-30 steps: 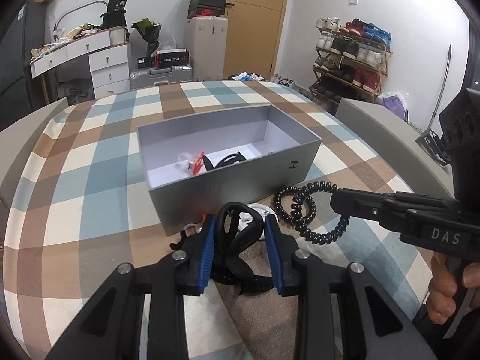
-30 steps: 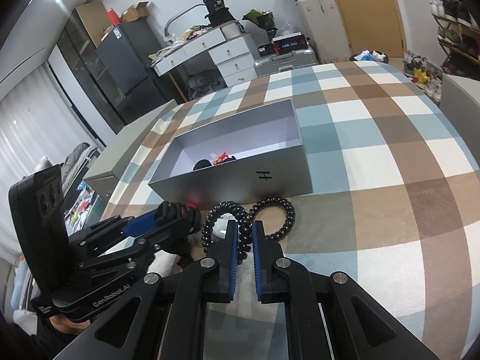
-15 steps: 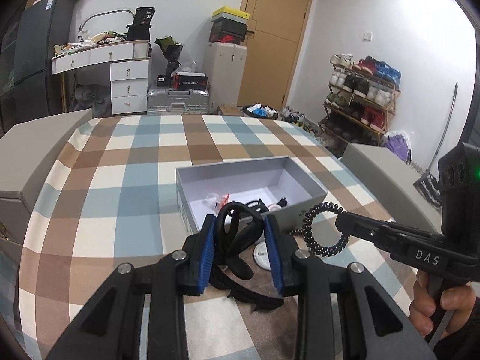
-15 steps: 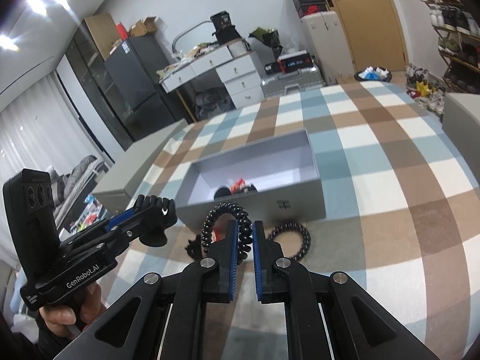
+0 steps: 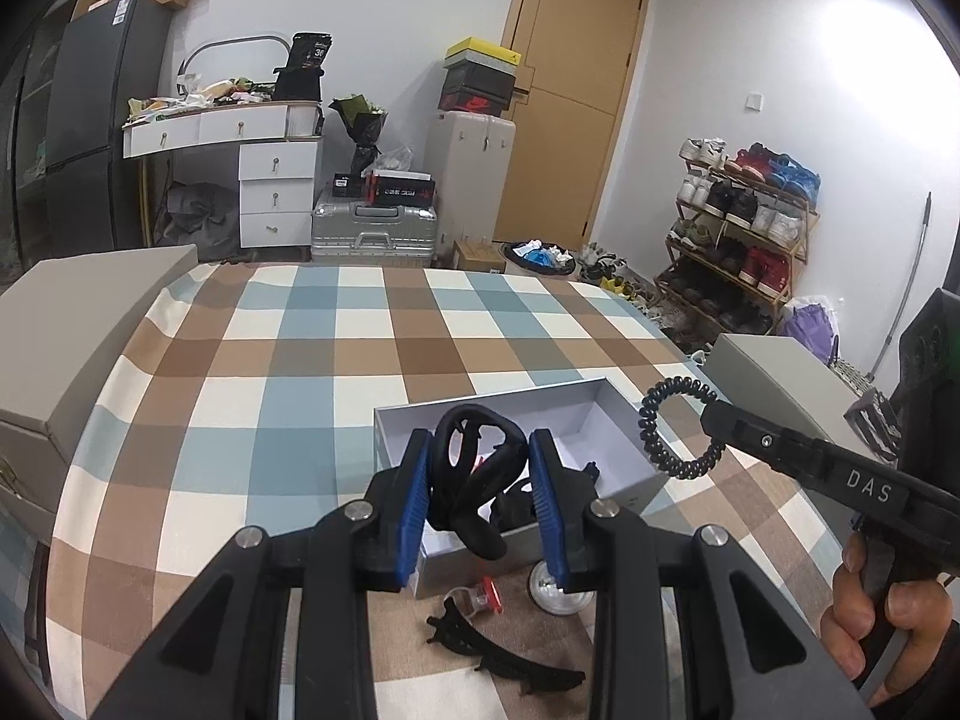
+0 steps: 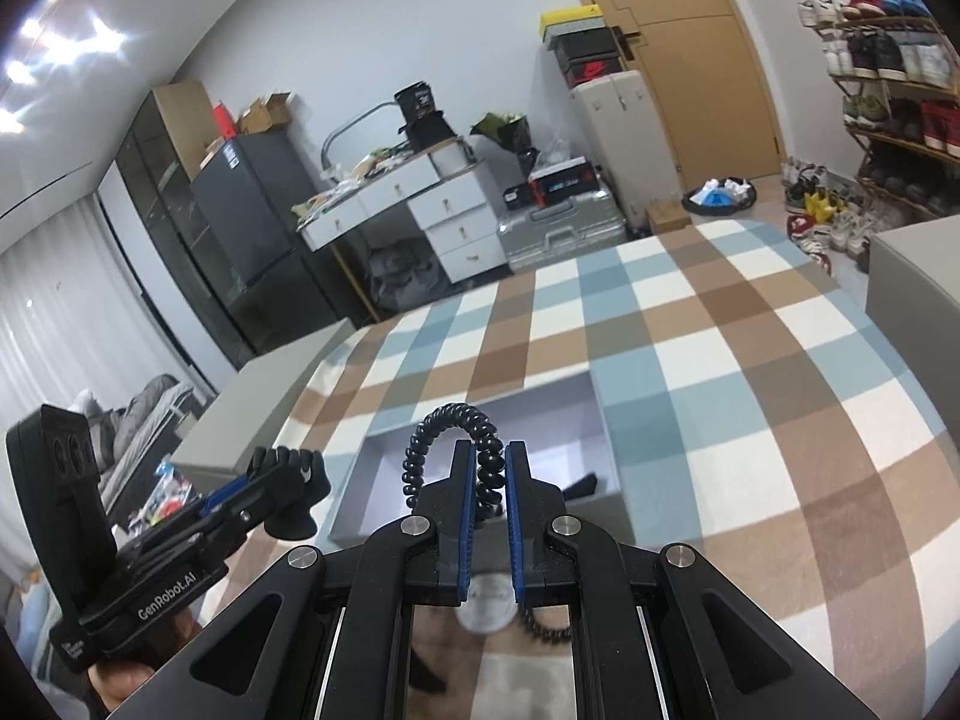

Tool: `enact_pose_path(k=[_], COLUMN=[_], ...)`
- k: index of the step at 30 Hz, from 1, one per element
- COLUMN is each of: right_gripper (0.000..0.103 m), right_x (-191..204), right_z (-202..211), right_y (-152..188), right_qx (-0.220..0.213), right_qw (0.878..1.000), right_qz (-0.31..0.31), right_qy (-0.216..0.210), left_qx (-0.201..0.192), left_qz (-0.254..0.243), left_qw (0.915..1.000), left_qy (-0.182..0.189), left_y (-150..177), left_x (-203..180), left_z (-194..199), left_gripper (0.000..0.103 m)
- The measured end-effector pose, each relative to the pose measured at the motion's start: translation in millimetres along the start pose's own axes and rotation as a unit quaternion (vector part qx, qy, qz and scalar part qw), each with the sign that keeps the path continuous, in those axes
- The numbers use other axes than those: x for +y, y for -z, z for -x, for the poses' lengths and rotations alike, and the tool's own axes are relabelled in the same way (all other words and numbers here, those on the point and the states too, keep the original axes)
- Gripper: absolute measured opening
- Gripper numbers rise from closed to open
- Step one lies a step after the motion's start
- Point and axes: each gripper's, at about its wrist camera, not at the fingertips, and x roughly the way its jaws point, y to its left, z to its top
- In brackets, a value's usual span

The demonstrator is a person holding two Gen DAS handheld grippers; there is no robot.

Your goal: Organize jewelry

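claws (image 5: 480,480) (image 6: 491,492) above checked tablecloth (image 5: 300,360) in cluttered bedroom

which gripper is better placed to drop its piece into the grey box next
Probably the left. The left gripper holds its black hair clip in line with the open grey box, apparently above its near end. The right gripper holds the black coil hair tie nearer the box's right edge.

The checked tablecloth (image 5: 288,360) carries an open grey box (image 5: 480,552), a black hair claw (image 5: 510,654) and a round tin (image 5: 555,591).
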Motion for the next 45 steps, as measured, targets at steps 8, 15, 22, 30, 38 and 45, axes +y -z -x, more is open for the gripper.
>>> enact_pose_path(k=[8, 15, 22, 30, 38, 45], right_gripper=[0.009, 0.009, 0.009, 0.009, 0.009, 0.009], right_x=[-7, -21, -22, -17, -12, -13], right_z=[-7, -25, -39, -49, -49, -52], right_y=[-4, -1, 3, 13, 18, 12], right_qx=[-0.018, -0.004, 0.011, 0.041, 0.052, 0.036], right_qw=[1.000, 1.000, 1.000, 0.999, 0.998, 0.999], right_qz=[-0.010, -0.026, -0.013, -0.001, -0.010, -0.020], right_qy=[-0.011, 0.007, 0.019, 0.004, -0.020, -0.006], left_qx=[0.013, 0.034, 0.058, 0.061, 0.063, 0.053], left_qz=[0.001, -0.009, -0.019, -0.030, -0.027, -0.055], left_qw=[0.9999, 0.9993, 0.9978, 0.9965, 0.9962, 0.9961], left_qy=[-0.009, -0.015, -0.027, -0.049, -0.054, -0.045], left_y=[1, 4, 9, 8, 7, 7], left_x=[0, -4, -3, 3, 7, -2], left_z=[-18, -36, -45, -45, -45, -37], left_gripper=[0.026, 0.026, 0.026, 0.026, 0.026, 0.026])
